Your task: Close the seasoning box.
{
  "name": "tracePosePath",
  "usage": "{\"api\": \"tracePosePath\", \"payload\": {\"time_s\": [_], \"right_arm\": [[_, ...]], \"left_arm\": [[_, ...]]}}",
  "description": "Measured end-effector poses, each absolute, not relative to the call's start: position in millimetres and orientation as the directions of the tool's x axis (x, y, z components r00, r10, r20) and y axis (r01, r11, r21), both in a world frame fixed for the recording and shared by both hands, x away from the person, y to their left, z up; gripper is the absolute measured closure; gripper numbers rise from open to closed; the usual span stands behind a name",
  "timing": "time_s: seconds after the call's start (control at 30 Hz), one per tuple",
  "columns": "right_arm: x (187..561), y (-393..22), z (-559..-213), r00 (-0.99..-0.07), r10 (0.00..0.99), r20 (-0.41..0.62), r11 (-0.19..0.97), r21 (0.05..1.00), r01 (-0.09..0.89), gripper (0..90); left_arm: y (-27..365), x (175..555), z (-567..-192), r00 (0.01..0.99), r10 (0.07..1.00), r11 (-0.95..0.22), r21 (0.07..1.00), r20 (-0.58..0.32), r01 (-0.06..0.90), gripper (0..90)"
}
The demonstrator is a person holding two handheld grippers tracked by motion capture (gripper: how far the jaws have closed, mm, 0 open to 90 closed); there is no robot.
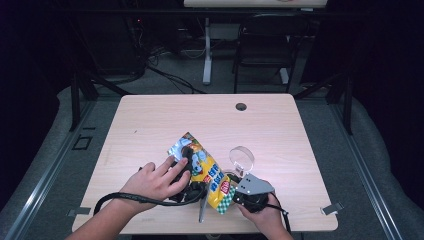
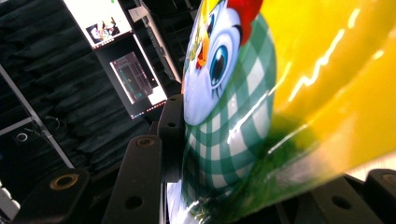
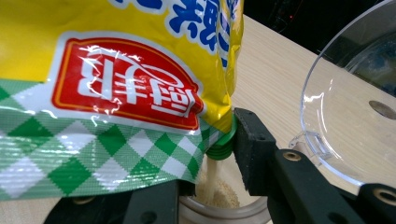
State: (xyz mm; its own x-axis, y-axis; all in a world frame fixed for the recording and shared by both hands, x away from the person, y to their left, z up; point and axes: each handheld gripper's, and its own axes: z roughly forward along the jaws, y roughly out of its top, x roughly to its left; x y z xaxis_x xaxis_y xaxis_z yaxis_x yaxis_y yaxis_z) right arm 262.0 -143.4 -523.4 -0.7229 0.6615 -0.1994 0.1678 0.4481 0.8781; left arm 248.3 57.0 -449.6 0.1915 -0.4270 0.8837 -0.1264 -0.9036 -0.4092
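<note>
Wood table [image 1: 150, 125] | L gripper [image 1: 192, 192] clamps pouch [image 1: 207, 172] | R gripper [image 3: 205, 186] holds jar [image 3: 224, 205] under spout [image 3: 222, 144], powder pouring

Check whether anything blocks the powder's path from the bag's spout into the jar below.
Nothing visible does. In the right gripper view, powder falls straight from the bag's green spout into the open jar; the clear lid sits aside.
</note>
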Motion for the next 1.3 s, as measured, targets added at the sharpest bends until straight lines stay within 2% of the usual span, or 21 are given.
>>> {"api": "tracePosePath", "payload": {"time_s": [1.3], "right_arm": [[261.4, -142.8, -523.0, -0.724, 0.659, -0.203, 0.451, 0.877, 0.164, 70.9]], "left_arm": [[56.3, 246.9, -447.2, 0.188, -0.44, -0.898, -0.423, 0.878, -0.125, 65.3]]}}
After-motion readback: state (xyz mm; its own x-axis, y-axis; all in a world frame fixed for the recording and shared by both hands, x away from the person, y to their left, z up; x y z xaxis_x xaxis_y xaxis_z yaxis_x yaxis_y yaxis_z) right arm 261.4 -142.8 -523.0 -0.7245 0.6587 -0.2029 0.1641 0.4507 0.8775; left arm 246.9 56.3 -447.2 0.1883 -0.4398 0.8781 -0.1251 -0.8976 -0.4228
